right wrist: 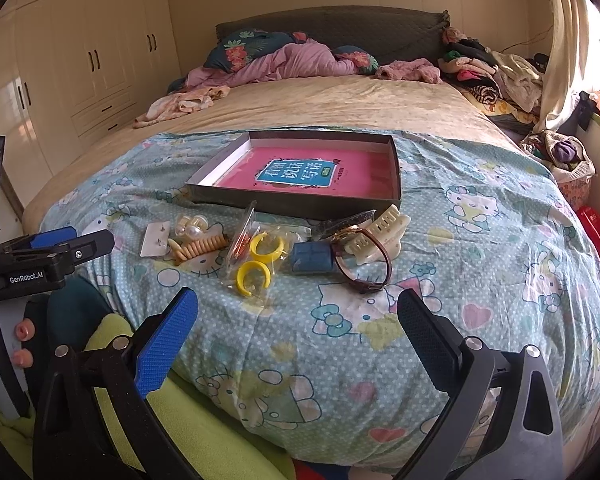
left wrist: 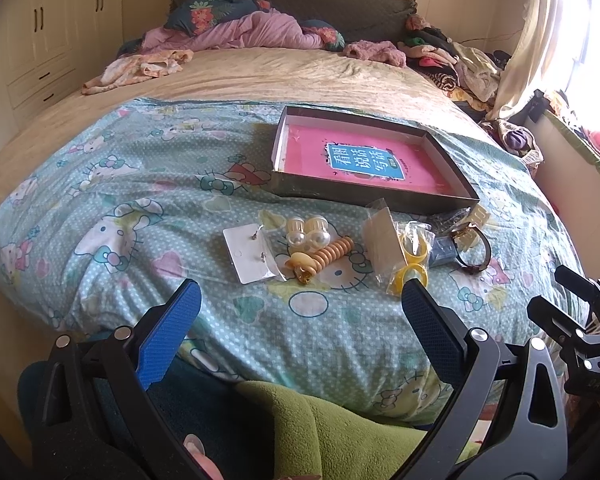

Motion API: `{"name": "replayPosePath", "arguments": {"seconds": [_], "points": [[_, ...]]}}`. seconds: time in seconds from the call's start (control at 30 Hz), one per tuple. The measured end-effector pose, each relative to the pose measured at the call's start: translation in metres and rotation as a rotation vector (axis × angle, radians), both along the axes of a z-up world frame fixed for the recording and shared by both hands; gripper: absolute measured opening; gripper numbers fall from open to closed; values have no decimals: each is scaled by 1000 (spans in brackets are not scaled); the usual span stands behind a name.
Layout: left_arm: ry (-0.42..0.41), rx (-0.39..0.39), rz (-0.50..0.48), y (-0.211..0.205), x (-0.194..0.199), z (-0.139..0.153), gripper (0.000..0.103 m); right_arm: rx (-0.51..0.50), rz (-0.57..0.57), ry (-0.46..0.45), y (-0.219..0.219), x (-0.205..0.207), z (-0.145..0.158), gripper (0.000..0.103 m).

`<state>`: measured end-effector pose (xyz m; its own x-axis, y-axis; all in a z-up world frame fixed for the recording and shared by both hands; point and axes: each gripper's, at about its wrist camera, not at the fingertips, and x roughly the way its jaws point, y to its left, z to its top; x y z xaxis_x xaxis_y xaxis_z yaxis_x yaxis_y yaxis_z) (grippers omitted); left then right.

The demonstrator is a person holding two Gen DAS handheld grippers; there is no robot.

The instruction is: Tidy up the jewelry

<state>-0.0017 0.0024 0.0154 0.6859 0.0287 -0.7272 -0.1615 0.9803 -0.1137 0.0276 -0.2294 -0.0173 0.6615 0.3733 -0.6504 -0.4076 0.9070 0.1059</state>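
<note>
Jewelry strewn across the pale-blue cartoon-cat quilt, in front of the shallow dark cardboard box with a pink book cover lying inside. Left to right in the right wrist view: white earring card with studs too small to read; cluster of pearl-like beads; cream ribbed spiral hair tie; clear plastic bag of yellow open rings, with a reddish thing inside too blurred to name; small blue block, identity unclear; brown-strapped wristwatch, dial half hidden by the cream claw hair clip leaning on it. Glinting dark packet behind the watch, hard to make out. All lying beyond the fingertips of both tools, touched by neither. Left gripper spread wide with nothing between its blue-padded fingers, poised short of the hair tie and rings. Right gripper likewise fully parted and empty, just short of the rings and watch. Green fleece at the lower edge, cut off.
</note>
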Motion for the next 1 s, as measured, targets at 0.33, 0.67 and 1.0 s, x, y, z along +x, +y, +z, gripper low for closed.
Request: {"name": "replayPosePath", "arguments": {"seconds": [0.33, 0.67, 1.0], "points": [[-7, 26, 58, 17, 12, -3, 94, 21, -20, -26, -2, 24, 13, 99], [30, 26, 117, 58, 26, -18, 94, 32, -85, -55, -21, 55, 20, 99], [151, -120, 47, 79, 56, -61, 94, 15, -126, -28, -27, 82, 3, 99]]}}
